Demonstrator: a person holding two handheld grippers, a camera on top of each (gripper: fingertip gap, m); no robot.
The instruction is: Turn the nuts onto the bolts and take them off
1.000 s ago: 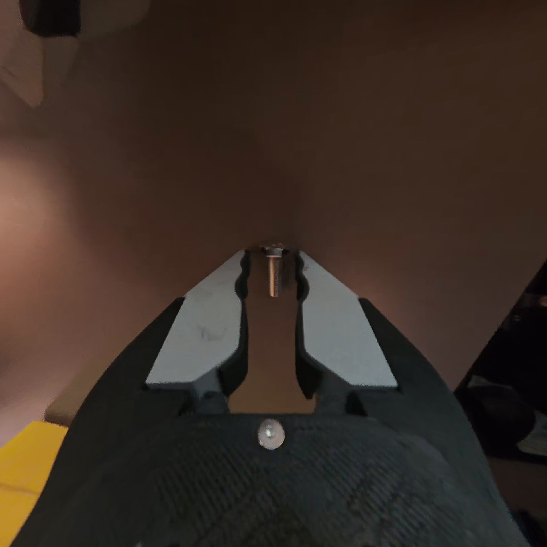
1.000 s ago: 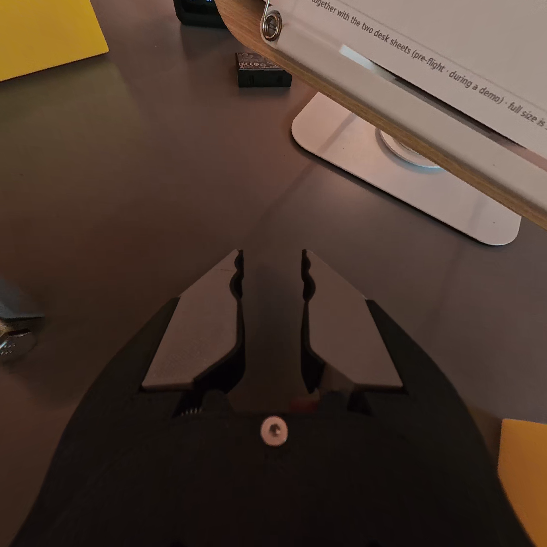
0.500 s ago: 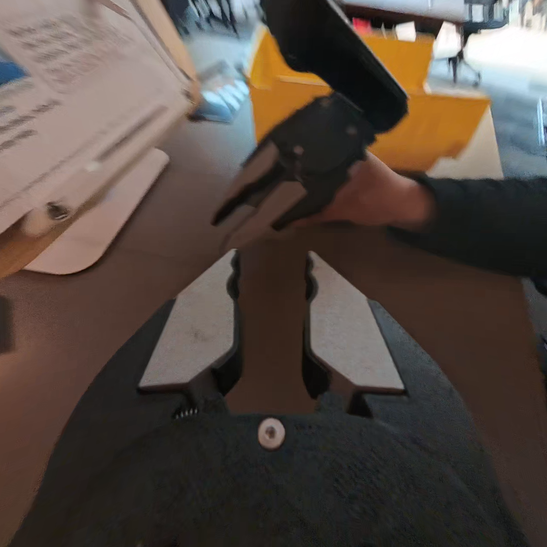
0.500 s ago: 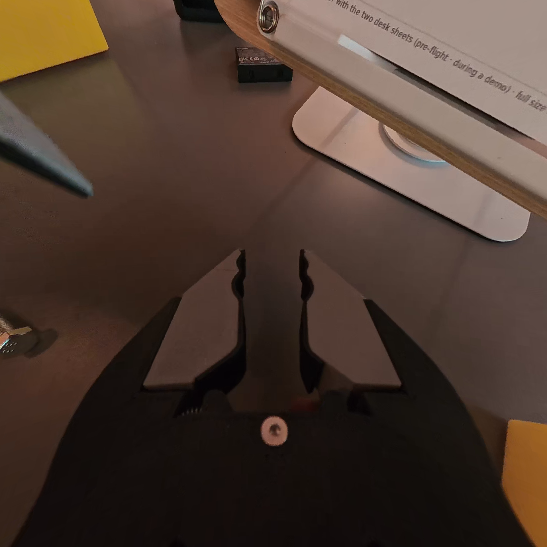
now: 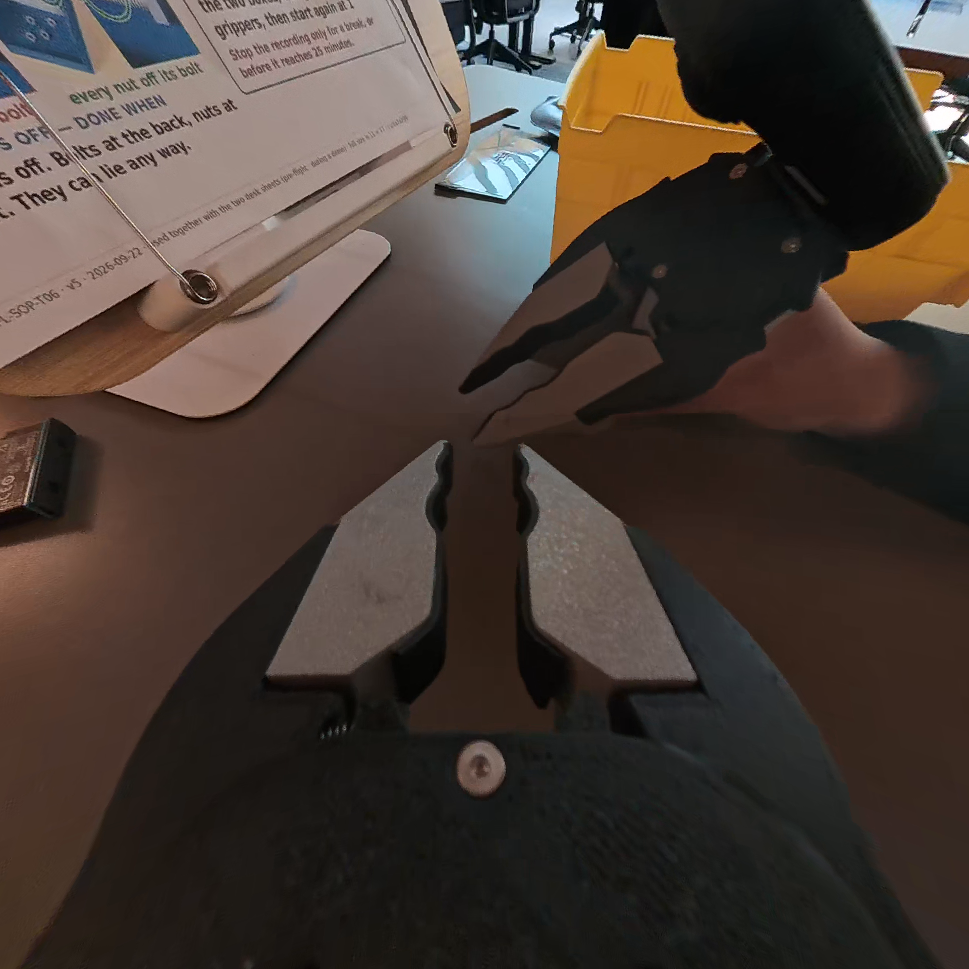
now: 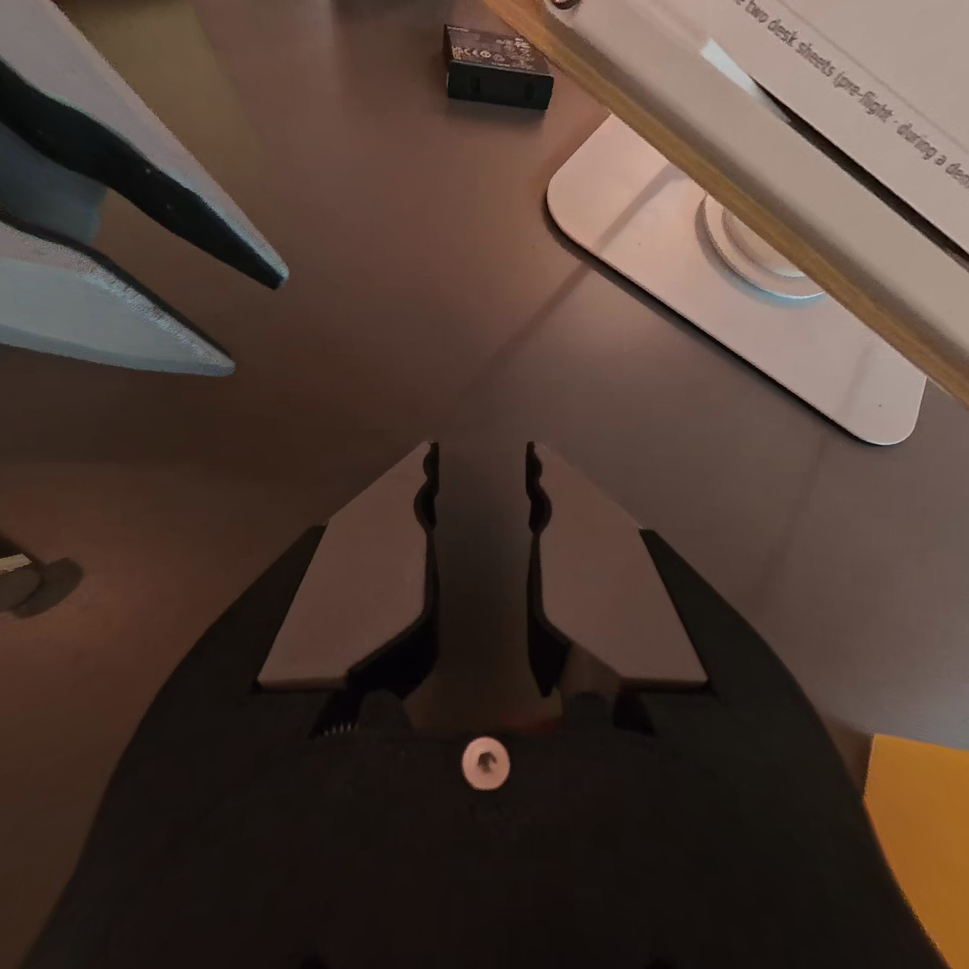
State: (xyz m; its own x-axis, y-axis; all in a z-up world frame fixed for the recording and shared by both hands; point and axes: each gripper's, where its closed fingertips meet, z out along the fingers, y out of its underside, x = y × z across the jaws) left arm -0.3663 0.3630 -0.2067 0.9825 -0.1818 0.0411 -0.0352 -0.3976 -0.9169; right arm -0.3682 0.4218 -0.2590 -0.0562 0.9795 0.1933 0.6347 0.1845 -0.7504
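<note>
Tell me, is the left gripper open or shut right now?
Open. The left gripper has a clear gap between its fingers, with bare table showing through and nothing held.

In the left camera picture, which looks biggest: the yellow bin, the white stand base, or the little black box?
1. Yellow bin, though partly hidden.
2. White stand base, close to the bin in size, so unsure.
3. Black box, cut off at the picture's edge.

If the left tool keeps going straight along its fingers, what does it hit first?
Most likely the right tool: its fingertips sit just past the open left tool, almost on its line. Depth is unclear; if it passes under them, only bare dark table lies ahead.
</note>
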